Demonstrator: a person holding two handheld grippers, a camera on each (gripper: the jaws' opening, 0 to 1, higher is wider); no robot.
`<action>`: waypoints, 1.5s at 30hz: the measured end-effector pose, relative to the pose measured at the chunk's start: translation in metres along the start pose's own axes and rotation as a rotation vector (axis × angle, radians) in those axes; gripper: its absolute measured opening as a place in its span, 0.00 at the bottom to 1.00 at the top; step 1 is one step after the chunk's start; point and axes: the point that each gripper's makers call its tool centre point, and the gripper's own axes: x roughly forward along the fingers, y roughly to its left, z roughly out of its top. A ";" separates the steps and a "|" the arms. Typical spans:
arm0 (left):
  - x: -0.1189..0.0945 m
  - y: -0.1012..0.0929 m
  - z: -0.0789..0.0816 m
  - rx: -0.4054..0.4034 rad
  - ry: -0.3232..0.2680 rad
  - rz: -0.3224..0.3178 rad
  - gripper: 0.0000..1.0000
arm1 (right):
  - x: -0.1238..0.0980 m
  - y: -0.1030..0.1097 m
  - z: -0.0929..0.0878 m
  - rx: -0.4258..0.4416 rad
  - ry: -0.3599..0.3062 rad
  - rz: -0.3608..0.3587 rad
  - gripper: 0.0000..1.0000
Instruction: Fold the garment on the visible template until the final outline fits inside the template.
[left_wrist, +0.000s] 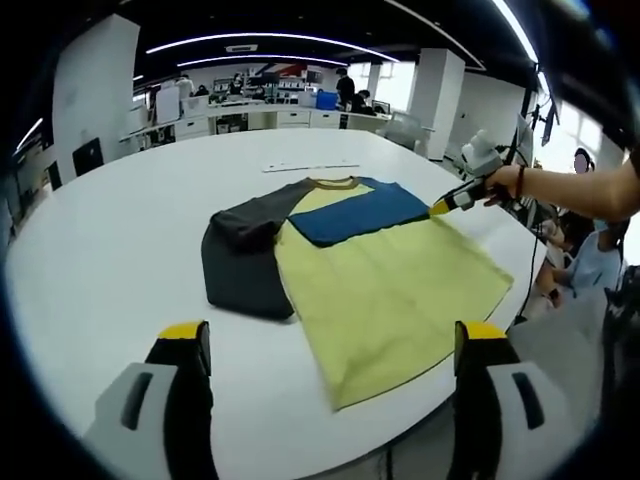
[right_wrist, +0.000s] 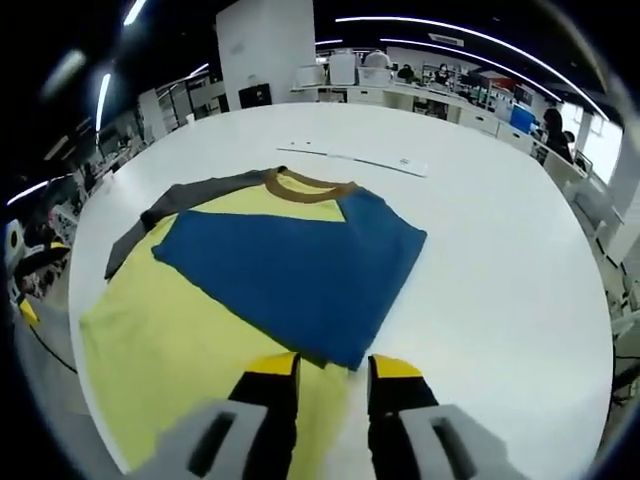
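A T-shirt with a yellow body and a brown collar lies flat on the white round table. Its blue sleeve is folded across the chest, and its dark grey sleeve is bunched at the other side. My left gripper hangs open over the near hem, its jaws wide apart and holding nothing. A hand holds my right gripper at the blue sleeve's outer edge. In the right gripper view the blue sleeve ends right at my right gripper, whose jaws stand a narrow gap apart.
A thin white strip lies on the table beyond the collar. The table's rim runs close to the shirt's hem side, with a seated person just past it. Office desks and pillars stand far behind.
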 end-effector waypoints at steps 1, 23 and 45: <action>0.000 0.000 0.000 -0.001 0.001 -0.001 0.98 | 0.000 -0.001 0.000 0.002 -0.003 -0.005 0.14; -0.002 0.001 -0.002 -0.003 0.007 0.000 0.95 | 0.008 -0.006 -0.004 0.103 -0.015 -0.034 0.06; -0.004 0.007 -0.010 0.003 0.036 0.021 0.93 | -0.004 -0.017 -0.012 0.124 0.016 -0.093 0.00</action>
